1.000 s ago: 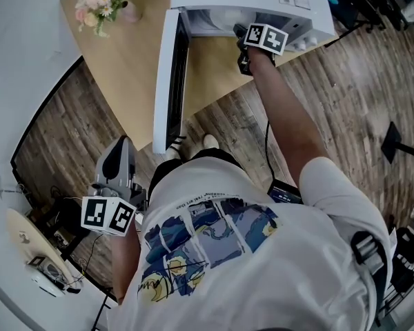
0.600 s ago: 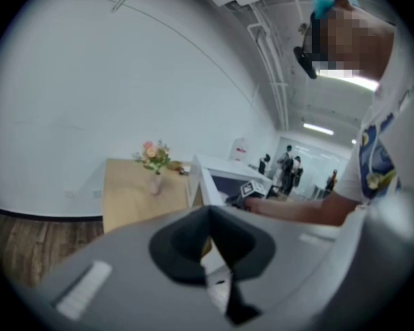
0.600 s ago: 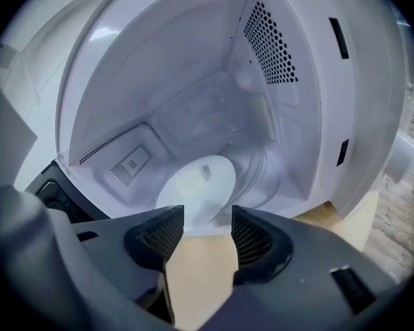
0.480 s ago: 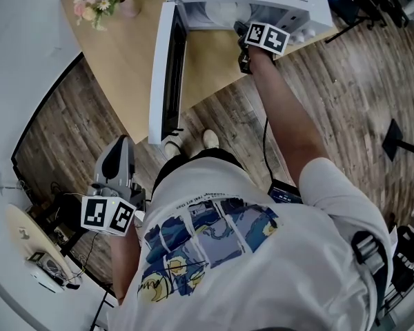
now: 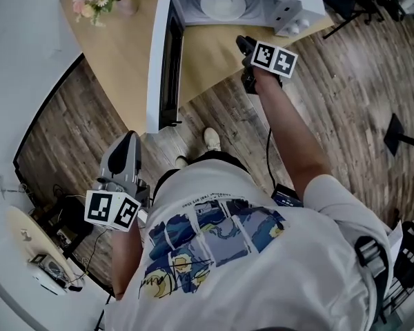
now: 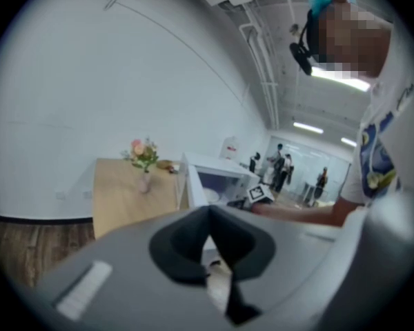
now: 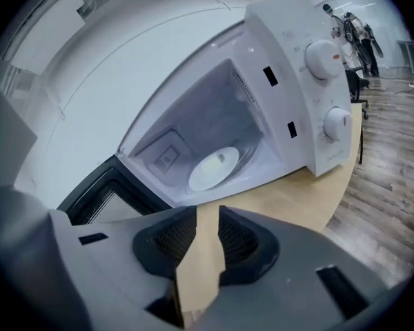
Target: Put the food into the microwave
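Right gripper view: right tool (image 7: 207,216) jaws apart, empty, now backed out of microwave (image 7: 290,81) over counter (image 7: 290,198). Pale plate of food (image 7: 212,167) sits inside, so placing looks done. Door (image 5: 159,61) open. Left tool (image 6: 208,216) closed, idle. Food itself is unreadable; head view crops the cavity.

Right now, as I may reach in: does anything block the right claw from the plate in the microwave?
Nothing visible does: the microwave door hangs wide open, and only bare tabletop lies between right claw and white plate.
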Motion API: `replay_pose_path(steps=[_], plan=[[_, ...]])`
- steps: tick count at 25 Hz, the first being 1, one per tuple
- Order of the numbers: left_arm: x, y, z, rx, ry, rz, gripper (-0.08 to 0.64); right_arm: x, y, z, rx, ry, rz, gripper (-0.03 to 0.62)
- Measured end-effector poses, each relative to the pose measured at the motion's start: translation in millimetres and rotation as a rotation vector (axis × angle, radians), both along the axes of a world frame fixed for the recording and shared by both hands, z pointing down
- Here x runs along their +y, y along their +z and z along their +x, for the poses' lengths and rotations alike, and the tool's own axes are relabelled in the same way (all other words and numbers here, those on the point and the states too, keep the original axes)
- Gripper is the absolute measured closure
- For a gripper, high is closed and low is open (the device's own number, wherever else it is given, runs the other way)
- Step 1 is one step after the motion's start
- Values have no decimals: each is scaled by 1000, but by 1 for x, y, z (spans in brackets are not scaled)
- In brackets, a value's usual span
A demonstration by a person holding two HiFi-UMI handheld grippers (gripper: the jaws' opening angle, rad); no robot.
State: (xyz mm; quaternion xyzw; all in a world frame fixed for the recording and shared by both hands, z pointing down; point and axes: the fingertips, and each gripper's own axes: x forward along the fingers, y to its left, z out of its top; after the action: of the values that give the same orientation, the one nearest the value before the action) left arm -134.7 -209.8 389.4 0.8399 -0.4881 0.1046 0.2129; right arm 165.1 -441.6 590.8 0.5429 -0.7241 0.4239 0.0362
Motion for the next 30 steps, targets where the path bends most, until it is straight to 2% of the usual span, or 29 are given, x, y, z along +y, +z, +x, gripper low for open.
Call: replay_pose_path(steps=[3,5,10,17,25,30], plan=[[1,-2,7,27,47,17,555,39,-8,-6,24,-53,12,573],[4,-3,11,42,80,28,555,68,-12,-13,40,-96,15,583],[18,-6,6,65,133,62,555,140,-24,-41,72,-186,16,584],[53,-6,-19,112,182,77,555,213,-58,-89,108,-278,80,584],[101,-9,-60,232,217,59,555,288,-97,-143,134,-343,149,586],[129,-10,-80,217,245,65,555,332,-119,-173,155,-372,199,586]])
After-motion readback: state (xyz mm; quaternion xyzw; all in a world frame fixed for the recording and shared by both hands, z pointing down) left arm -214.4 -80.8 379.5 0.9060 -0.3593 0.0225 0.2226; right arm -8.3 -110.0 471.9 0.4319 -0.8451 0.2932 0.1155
